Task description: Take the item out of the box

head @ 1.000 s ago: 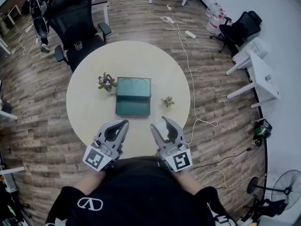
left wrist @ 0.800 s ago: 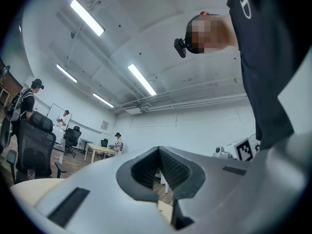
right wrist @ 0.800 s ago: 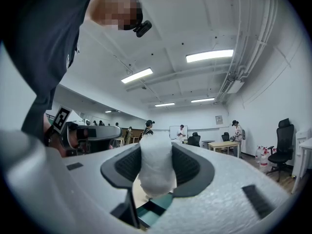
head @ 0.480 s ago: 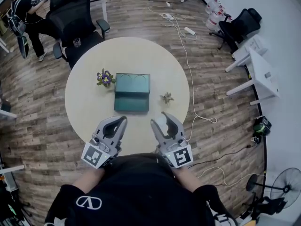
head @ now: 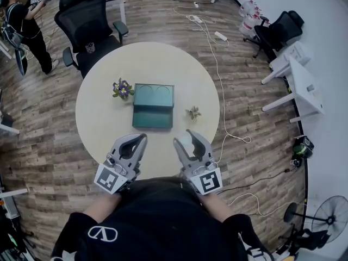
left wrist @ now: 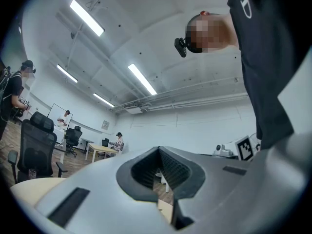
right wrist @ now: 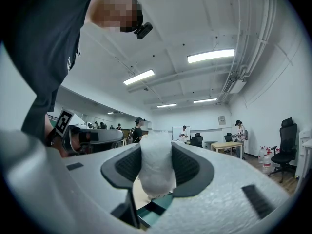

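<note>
A dark green box (head: 154,106) lies open in the middle of the round table (head: 103,118); a corner of the green box (right wrist: 157,209) shows under the right jaws. My right gripper (head: 185,139) hovers over the table's near edge, shut on a white foam-like item (head: 186,142). In the right gripper view the white item (right wrist: 156,169) fills the gap between the dark pads (right wrist: 192,167). My left gripper (head: 142,138) hangs beside it at the near left, its jaws together and empty. The left gripper (right wrist: 92,136) also shows in the right gripper view.
A purple flower pot (head: 123,89) stands left of the box and a small plant (head: 192,113) to its right. A black office chair (head: 89,20) stands behind the table. Cables (head: 217,64) run over the wooden floor at right. A person (head: 22,26) stands far left.
Both grippers stay almost where they were, the white item still held in the right one. The person at the back left has walked further left.
</note>
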{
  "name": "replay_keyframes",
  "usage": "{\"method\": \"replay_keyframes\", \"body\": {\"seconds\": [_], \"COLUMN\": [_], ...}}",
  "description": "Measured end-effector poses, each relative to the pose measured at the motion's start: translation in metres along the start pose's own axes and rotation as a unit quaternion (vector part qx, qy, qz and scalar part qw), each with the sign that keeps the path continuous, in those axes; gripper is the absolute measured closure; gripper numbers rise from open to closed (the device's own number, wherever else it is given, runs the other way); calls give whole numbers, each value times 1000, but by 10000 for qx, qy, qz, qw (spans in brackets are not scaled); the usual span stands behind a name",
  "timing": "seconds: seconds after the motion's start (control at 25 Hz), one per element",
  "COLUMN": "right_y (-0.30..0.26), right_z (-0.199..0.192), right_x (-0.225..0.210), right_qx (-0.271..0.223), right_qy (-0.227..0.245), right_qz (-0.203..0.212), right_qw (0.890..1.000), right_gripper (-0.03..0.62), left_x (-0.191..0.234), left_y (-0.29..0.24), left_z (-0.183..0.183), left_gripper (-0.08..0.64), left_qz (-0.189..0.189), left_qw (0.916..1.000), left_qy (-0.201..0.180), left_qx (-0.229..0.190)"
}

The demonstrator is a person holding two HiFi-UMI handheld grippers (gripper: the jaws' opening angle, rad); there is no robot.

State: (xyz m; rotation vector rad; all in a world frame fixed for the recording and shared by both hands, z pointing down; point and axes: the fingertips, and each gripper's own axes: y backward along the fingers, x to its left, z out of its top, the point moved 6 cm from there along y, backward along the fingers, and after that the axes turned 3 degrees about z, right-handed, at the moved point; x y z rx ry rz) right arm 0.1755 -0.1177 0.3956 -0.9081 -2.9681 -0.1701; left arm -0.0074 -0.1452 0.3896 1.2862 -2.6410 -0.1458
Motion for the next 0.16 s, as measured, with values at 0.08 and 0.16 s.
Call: {"method": "replay_keyframes", "body": {"seconds": [0.08,0.16], "right_y": [1,2], "right_z": [1,1], "right_x": [1,2], "right_qx": [-4,-2], "right_qy": [23,51], "right_qz": [14,39], "right_qw": [10000,10000], "right_gripper": [416,416], "left_x": [-1,-2], "left_y": [0,1], "left_z": [0,0], "left_gripper": [555,554], "left_qz": [8,18], "left_qw": [10000,10000], "left_qy": [7,9], "left_qx": [-4,-19]}}
